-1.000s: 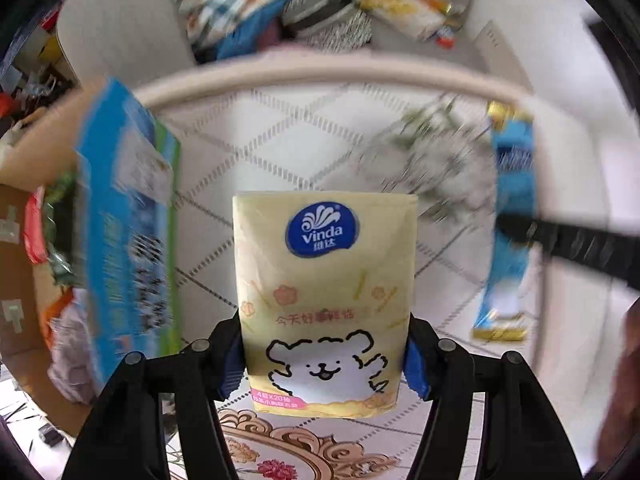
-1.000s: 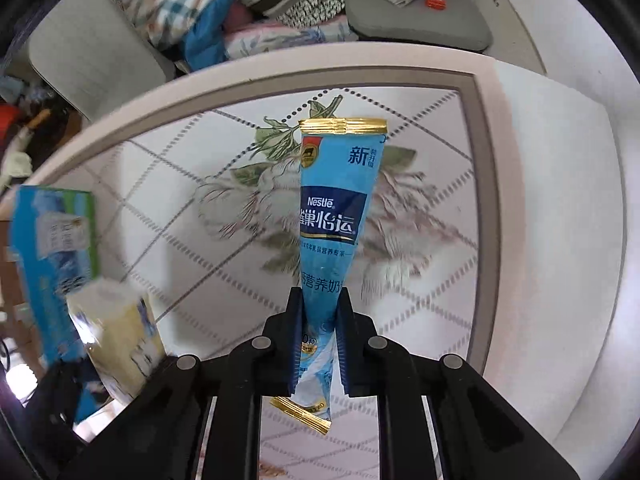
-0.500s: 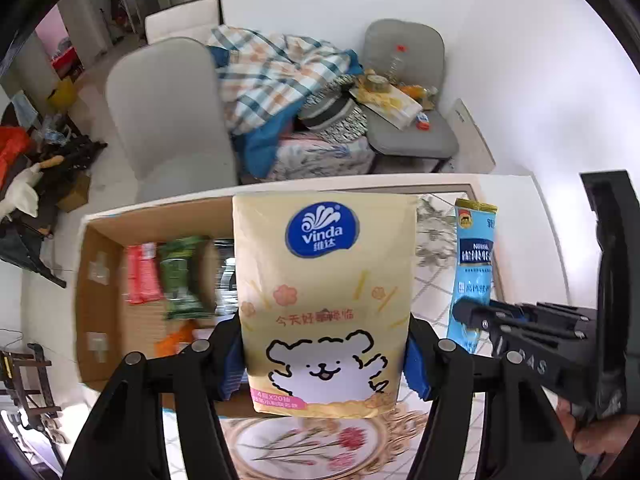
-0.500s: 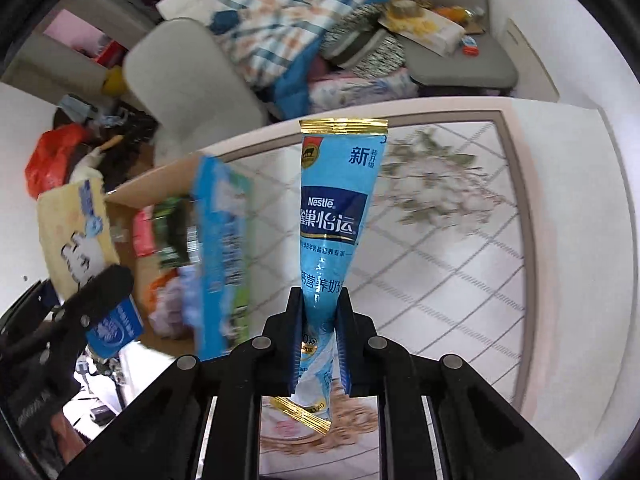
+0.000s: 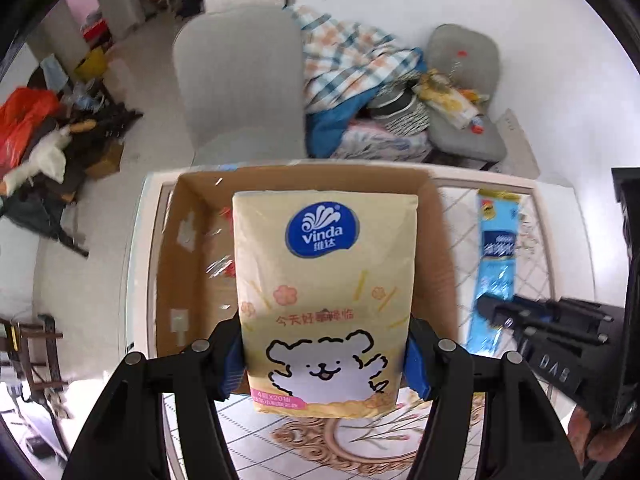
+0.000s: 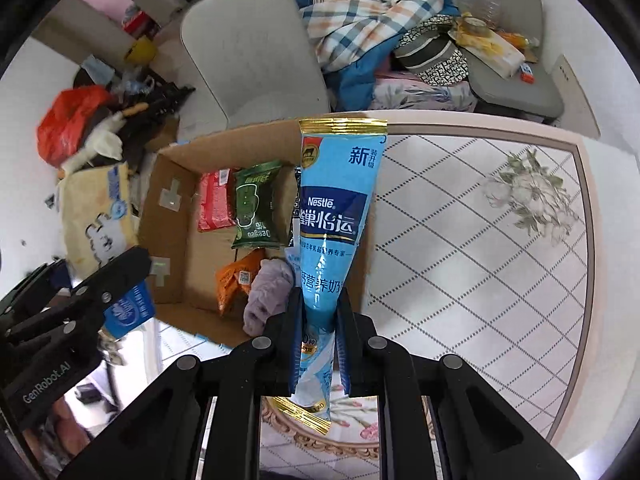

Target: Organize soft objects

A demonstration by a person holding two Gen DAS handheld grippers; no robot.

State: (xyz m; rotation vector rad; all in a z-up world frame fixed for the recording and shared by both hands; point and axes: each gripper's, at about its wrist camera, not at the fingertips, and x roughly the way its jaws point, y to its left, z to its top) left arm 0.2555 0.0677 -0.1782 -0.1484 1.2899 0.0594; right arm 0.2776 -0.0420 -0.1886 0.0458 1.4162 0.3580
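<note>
Jaws of our left gripper point(image 5: 324, 354) clasp a yellow tissue pack point(image 5: 325, 300) above the open cardboard box point(image 5: 434, 216); the pack hides most of the box's inside. Jaws of our right gripper point(image 6: 320, 330) pinch a blue milk-powder sachet point(image 6: 334, 216) over the box's right wall, beside bare counter point(image 6: 460, 280). Snack packets point(image 6: 254, 206) and a lilac cloth point(image 6: 266, 294) lie inside.

Open brown cardboard box point(image 6: 176, 280) on patterned white tabletop point(image 6: 460, 272), crinkly snack packets point(image 6: 252, 208) inside, grey chair point(image 6: 248, 68) behind.
</note>
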